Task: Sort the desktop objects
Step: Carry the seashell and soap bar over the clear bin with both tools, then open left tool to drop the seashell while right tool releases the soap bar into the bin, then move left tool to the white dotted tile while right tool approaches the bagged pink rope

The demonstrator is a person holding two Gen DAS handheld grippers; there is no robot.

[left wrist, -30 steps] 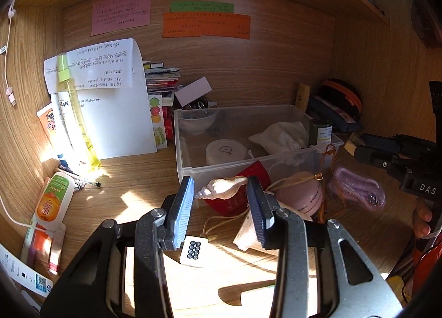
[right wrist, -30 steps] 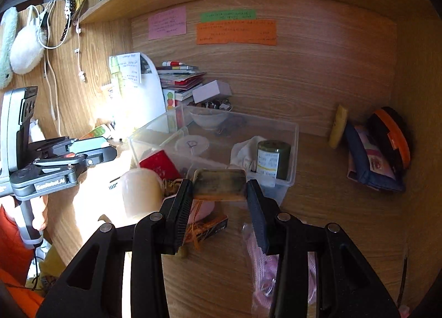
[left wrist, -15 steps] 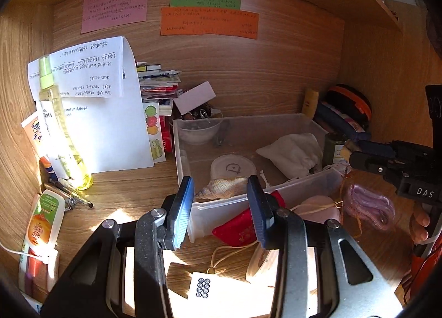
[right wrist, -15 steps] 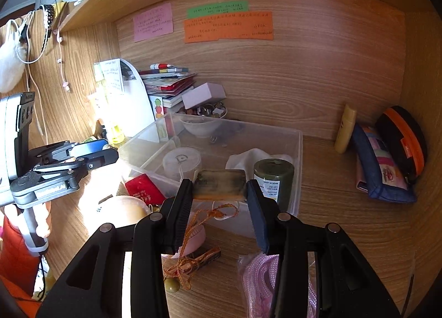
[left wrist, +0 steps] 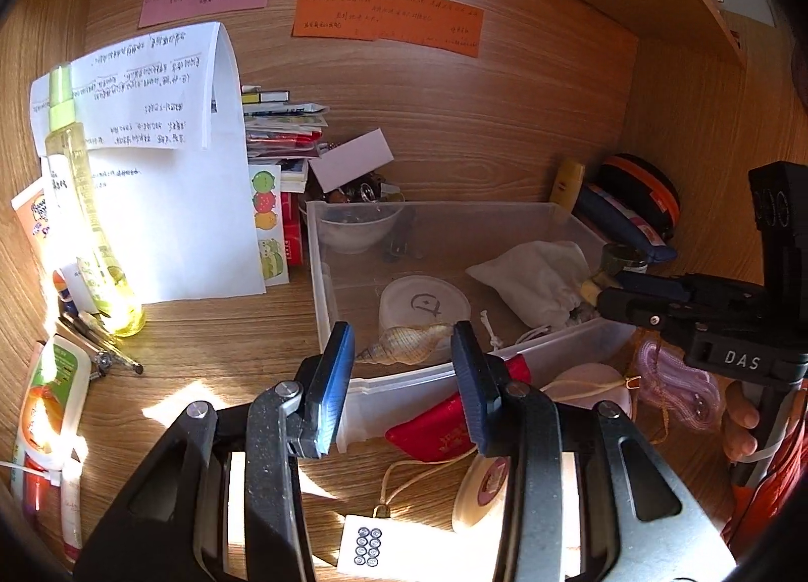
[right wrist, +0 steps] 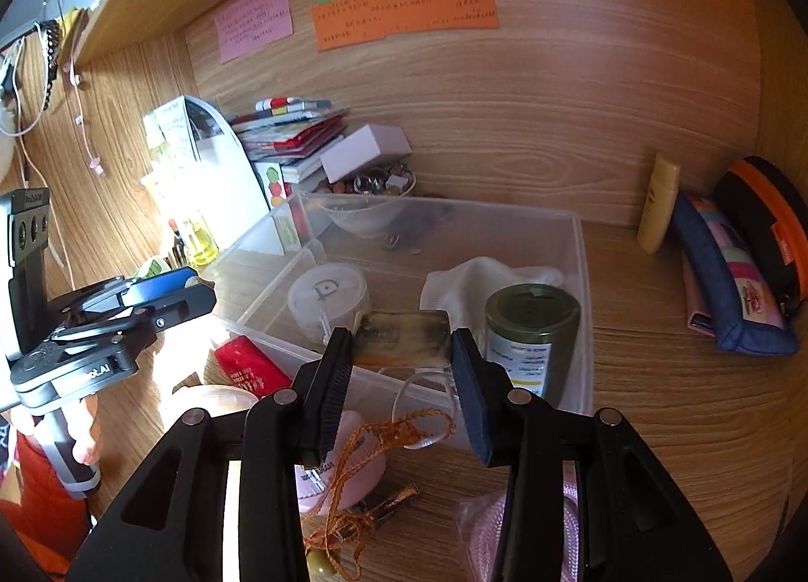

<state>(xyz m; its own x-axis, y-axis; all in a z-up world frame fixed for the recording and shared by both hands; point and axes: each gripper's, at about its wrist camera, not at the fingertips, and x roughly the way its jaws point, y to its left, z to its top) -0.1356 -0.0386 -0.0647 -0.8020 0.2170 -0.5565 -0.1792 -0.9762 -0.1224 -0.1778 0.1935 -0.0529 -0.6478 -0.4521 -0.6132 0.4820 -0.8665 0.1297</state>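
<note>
While sunlight falls across the wooden desk (left wrist: 212, 344), the clear plastic bin (right wrist: 581, 289) sits mid-desk, holding a white cloth pouch (left wrist: 540, 274), a round lidded tub (left wrist: 421, 301) and a green jar (right wrist: 530, 329). Left gripper (left wrist: 401, 352) clamps a spiral seashell (left wrist: 404, 344) over the bin's near edge. Right gripper (right wrist: 401, 344) clamps a brownish flat block (right wrist: 401, 337) above the bin.

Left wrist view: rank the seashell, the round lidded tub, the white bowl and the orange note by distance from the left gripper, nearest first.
From the left gripper:
1. Seashell, held between its fingers over the clear bin's front edge.
2. Round lidded tub, just behind it in the bin.
3. White bowl, in the bin's back left corner.
4. Orange note, on the back wall.
</note>
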